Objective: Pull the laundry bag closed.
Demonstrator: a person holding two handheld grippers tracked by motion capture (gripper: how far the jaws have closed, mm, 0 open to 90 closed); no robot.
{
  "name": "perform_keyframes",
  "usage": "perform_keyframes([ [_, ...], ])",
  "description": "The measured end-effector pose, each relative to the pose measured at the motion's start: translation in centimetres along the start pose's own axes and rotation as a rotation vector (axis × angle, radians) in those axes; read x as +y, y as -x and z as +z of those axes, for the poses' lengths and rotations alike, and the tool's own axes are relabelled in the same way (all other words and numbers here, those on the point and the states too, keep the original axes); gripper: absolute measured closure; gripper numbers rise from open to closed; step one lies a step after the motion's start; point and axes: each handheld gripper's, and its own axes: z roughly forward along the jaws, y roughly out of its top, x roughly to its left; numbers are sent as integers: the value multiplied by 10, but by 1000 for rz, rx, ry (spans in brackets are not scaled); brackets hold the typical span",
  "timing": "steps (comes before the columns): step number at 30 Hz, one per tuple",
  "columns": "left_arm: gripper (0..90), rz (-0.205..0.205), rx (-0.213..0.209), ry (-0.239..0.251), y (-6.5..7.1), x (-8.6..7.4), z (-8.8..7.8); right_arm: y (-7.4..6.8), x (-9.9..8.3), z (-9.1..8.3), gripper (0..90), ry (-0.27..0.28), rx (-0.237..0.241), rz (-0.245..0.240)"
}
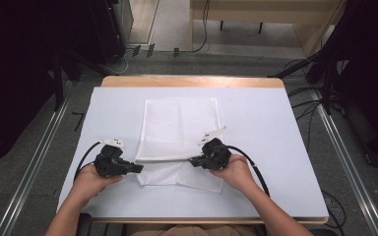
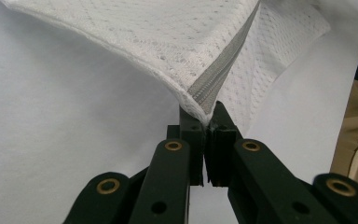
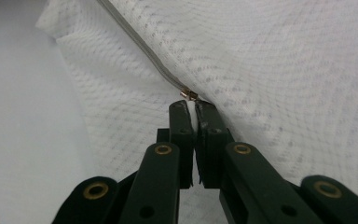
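Observation:
A white mesh bag (image 1: pixel 179 129) lies flat on the white table cover (image 1: pixel 256 147), with a grey zipper (image 1: pixel 167 160) running across its near part. My left gripper (image 1: pixel 140 168) is shut on the bag's left corner, at the zipper's end. In the left gripper view the jaws pinch the mesh bag (image 2: pixel 168 42) where the zipper (image 2: pixel 223 65) meets them, at my left gripper (image 2: pixel 208 116), and the corner is lifted off the table. My right gripper (image 1: pixel 193 161) is shut on a white bit of the bag just below the brass zipper slider (image 3: pixel 189 94), seen at my right gripper (image 3: pixel 193 108).
The wooden table edge (image 1: pixel 192 81) shows at the back. Metal rails (image 1: pixel 34 162) and cables (image 1: pixel 305 105) run along the floor on both sides, with dark stands (image 1: pixel 325 73) behind. Open white cover lies left and right of the bag.

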Motion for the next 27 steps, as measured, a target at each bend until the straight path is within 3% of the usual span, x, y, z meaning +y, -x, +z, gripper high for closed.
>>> perform_keyframes([
  [27, 885, -6, 4, 4, 0, 0, -1, 11, -13, -15, 882, -12, -16, 44],
])
